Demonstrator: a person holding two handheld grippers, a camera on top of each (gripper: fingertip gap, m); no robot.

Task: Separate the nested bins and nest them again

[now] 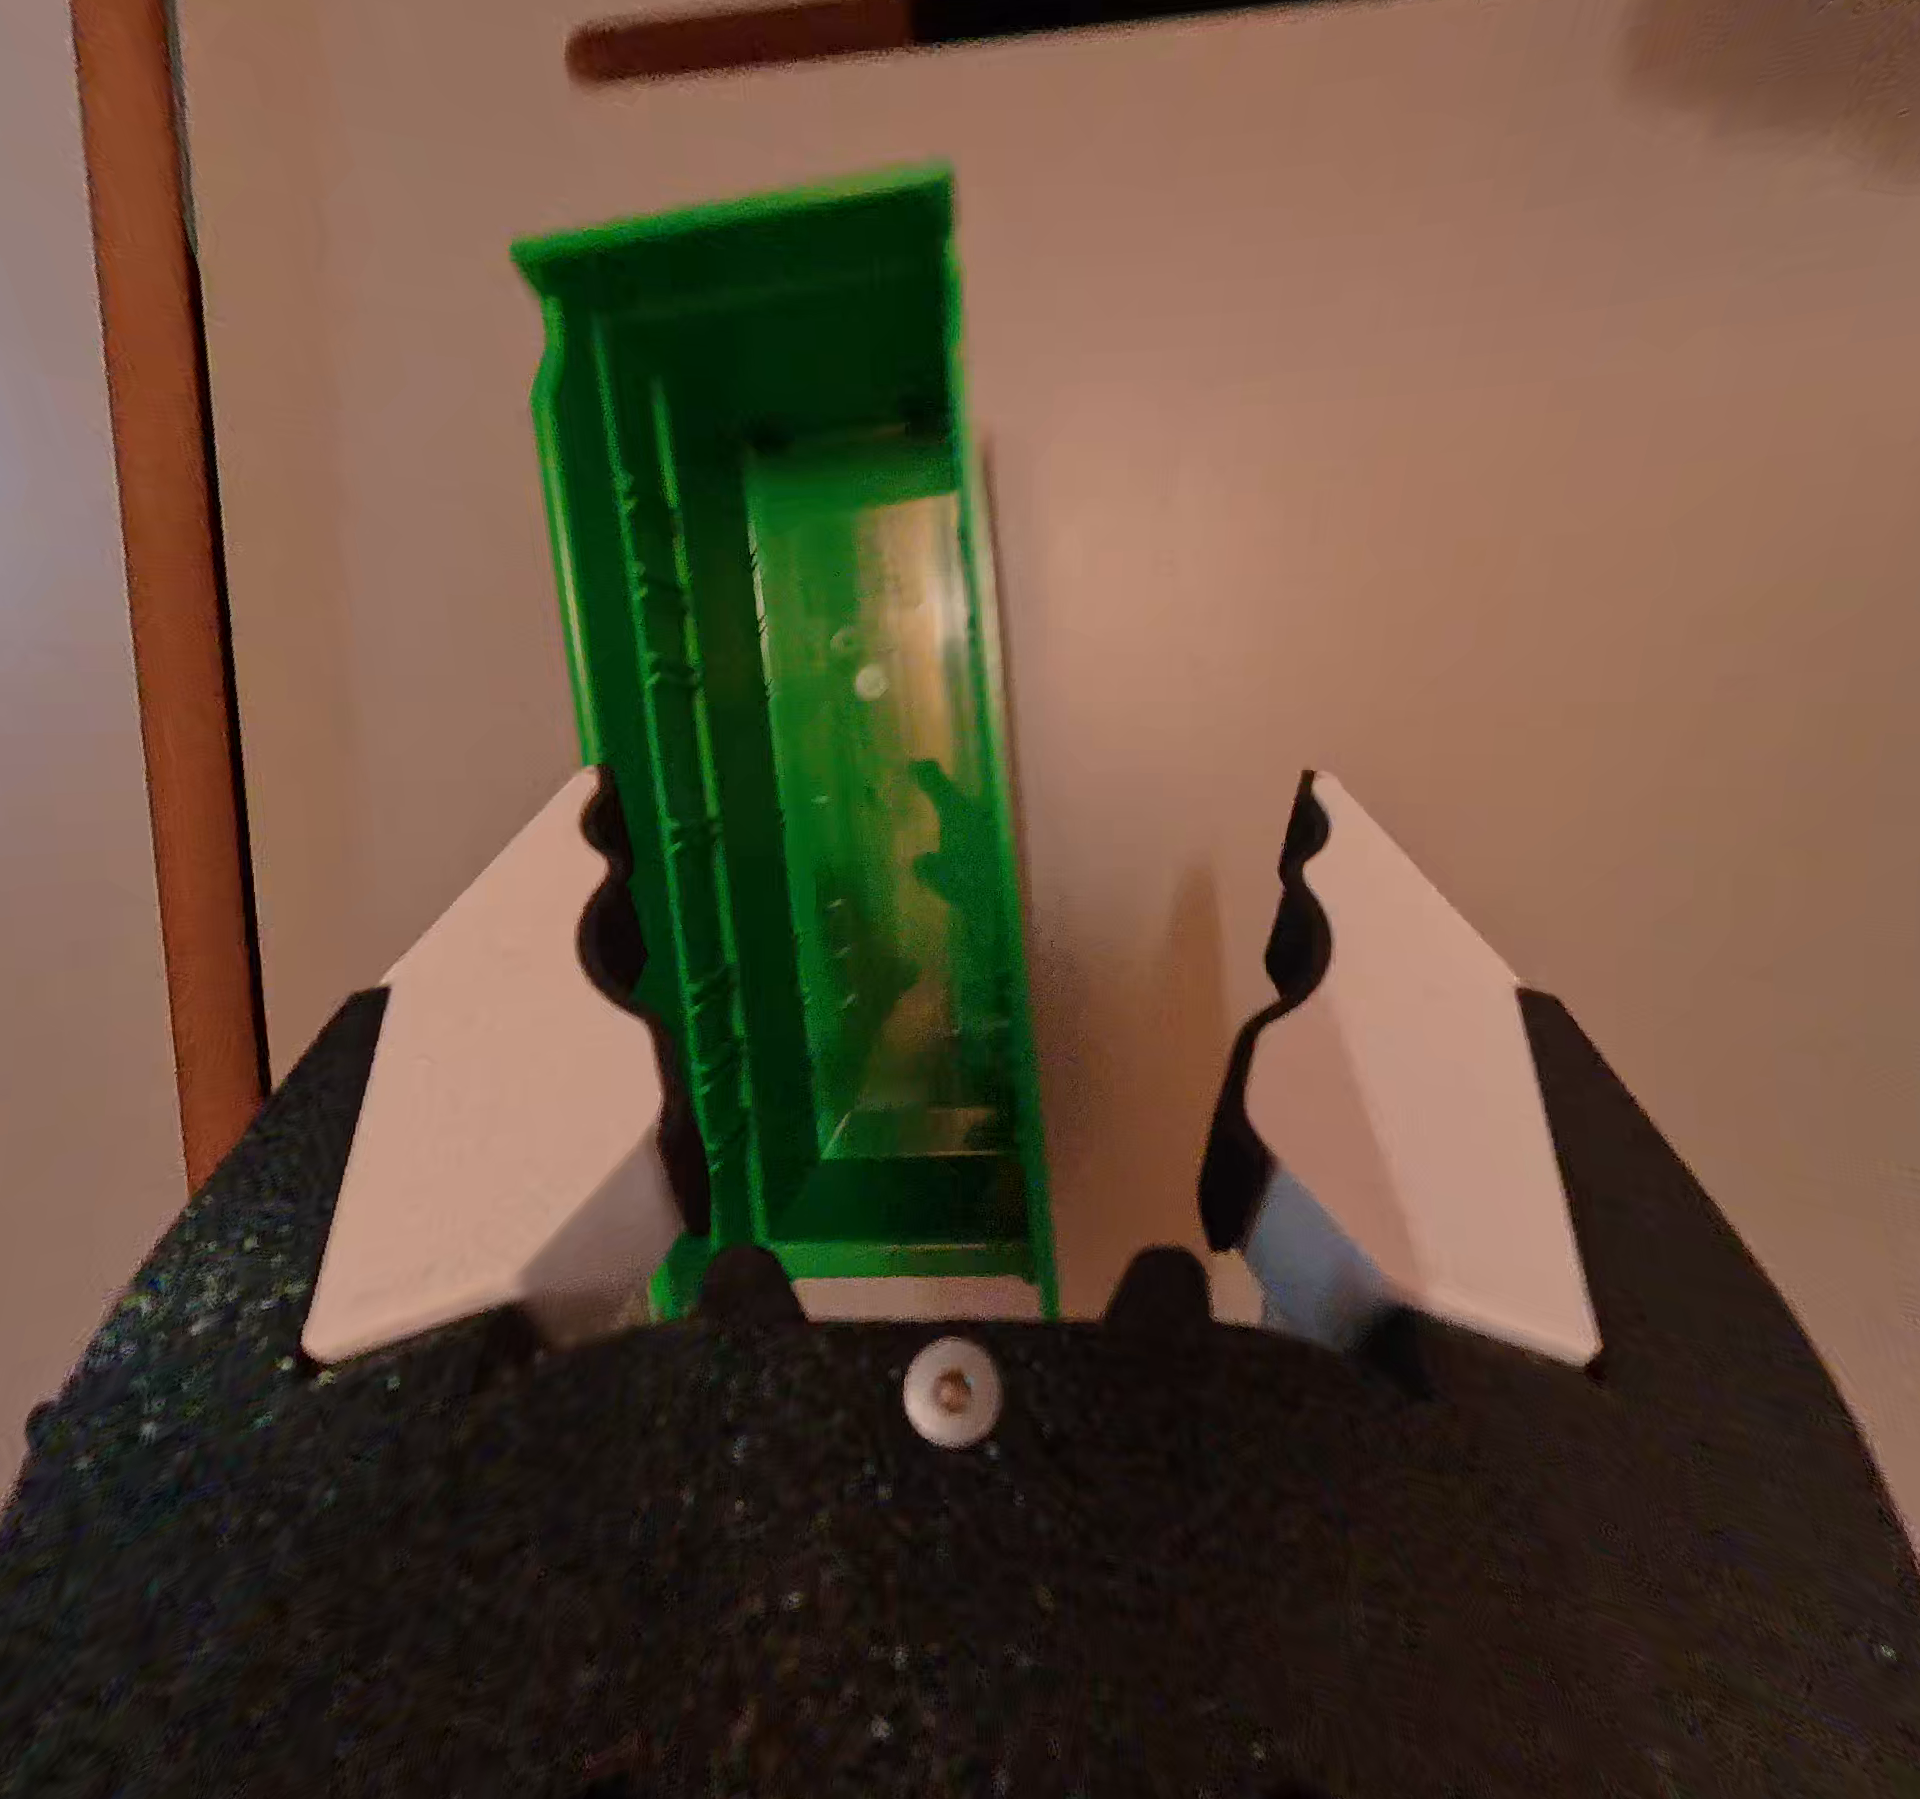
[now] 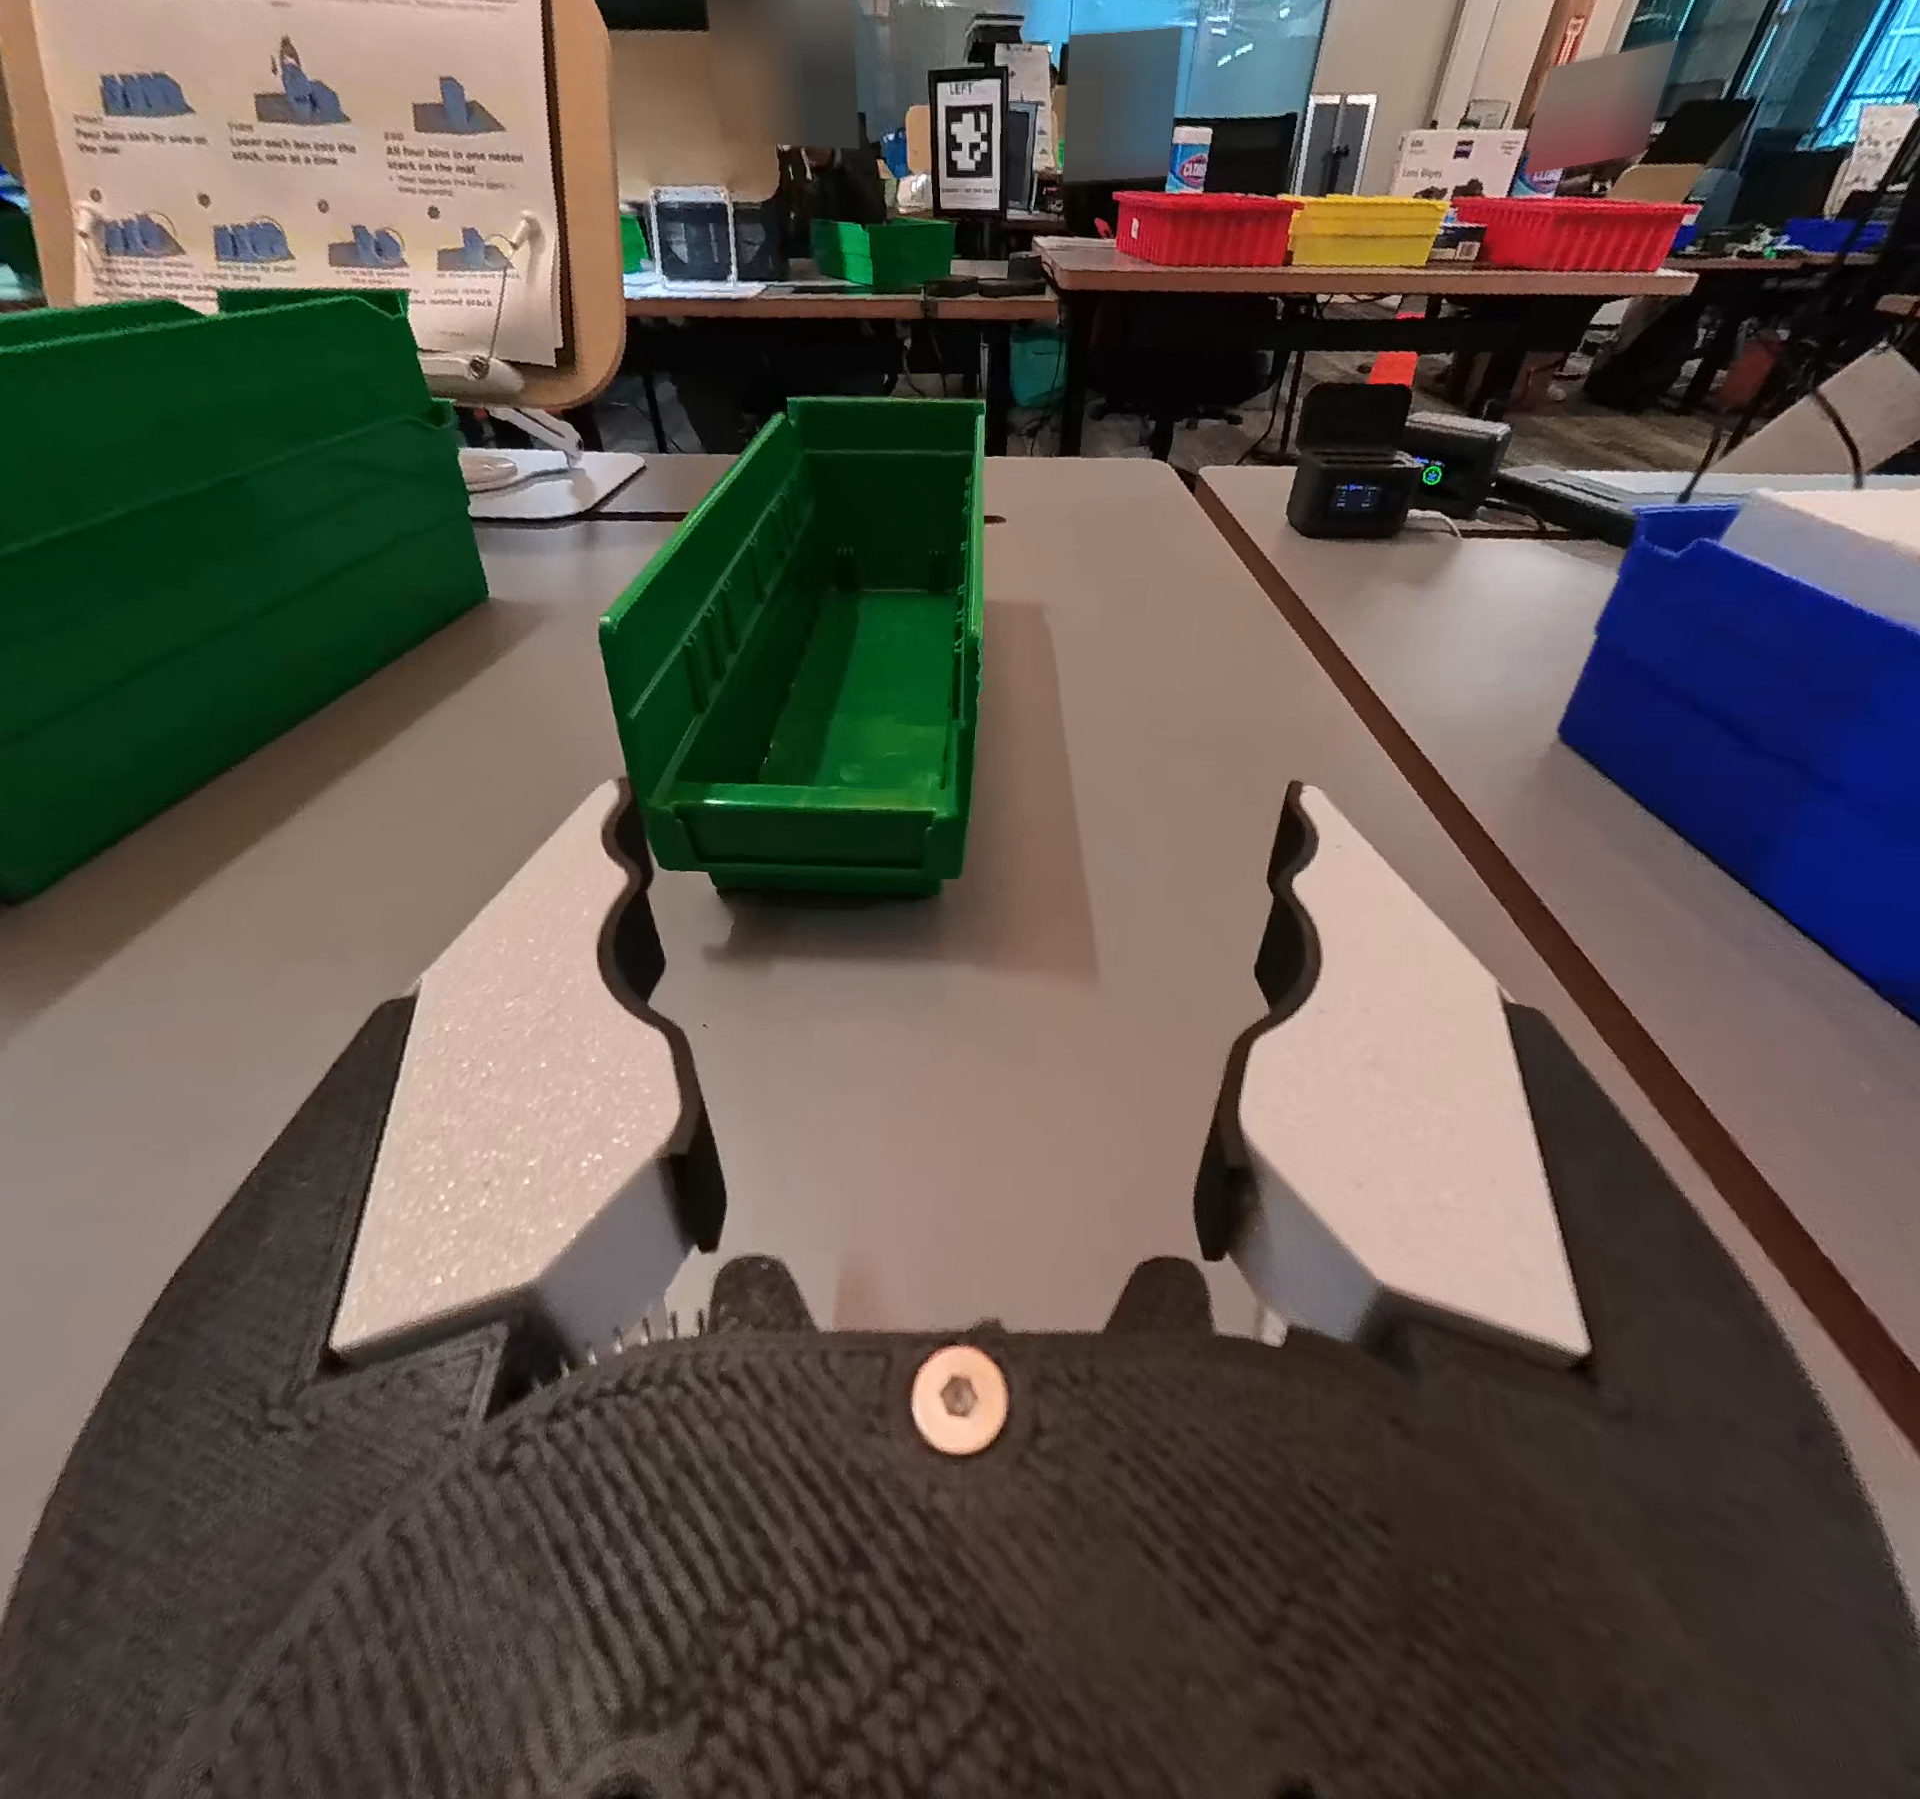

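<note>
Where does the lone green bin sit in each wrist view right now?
Left wrist view: green bin seen from above, left of centre, its left wall by the left gripper's left finger.
Right wrist view: green bin centre, on the table, ahead of the right gripper.
Shared landmark: the grey tabletop.

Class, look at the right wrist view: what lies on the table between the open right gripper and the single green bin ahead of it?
Nothing: in the right wrist view only bare grey table separates the right gripper from the green bin.

Green bins point(image 2: 821, 669), a blue bin point(image 2: 1756, 710), grey table point(image 2: 1143, 710).
</note>
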